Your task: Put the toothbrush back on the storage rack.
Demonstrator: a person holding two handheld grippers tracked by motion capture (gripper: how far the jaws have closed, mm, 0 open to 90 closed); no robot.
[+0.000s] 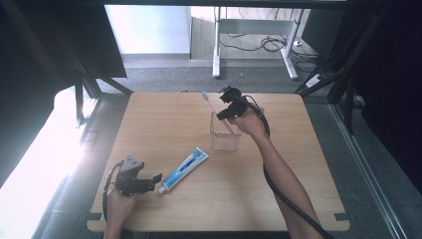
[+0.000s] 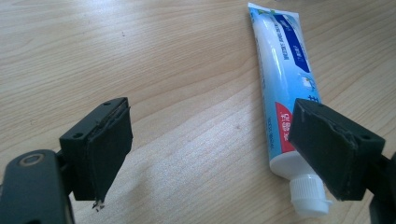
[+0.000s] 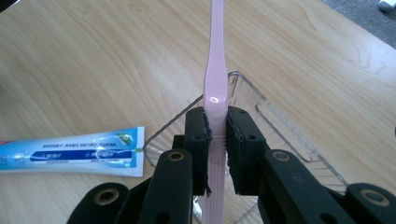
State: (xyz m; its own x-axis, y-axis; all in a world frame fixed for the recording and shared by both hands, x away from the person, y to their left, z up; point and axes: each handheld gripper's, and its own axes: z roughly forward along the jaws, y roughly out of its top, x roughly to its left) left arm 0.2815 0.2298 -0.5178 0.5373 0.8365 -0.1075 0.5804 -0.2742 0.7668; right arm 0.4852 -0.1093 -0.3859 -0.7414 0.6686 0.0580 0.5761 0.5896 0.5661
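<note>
Right tool [image 3: 217,140]: closed on the pink toothbrush [image 3: 215,88], both pads pressed against the handle; held above the clear plastic container [image 1: 225,133] at the far middle of the tabletop [image 1: 164,114]; in the high view the toothbrush is tilted, its lower end inside the container and its head up and to the left, beyond the rim; in the right gripper view the handle runs straight up between the black jaws, with the container's transparent rim [image 3: 261,100] just behind them; Left tool [image 2: 210,149]: open, jaws standing wide apart with bare wood between them; resting low at the near left of the tabletop, held by the person's left hand [image 1: 119,201]; Toothpaste tube [image 1: 184,169]: white and blue with a red band near the cap; lying flat on the tabletop between the two tools, cap end towards the left tool, well apart from the container; in the left gripper view its white cap [image 2: 308,193] lies just beside the right-hand jaw, whether touching it cannot be told; Container: upright, apart from the tube; Cable [image 1: 278,184]: trails from the right tool along the person's forearm towards the near edge
</note>
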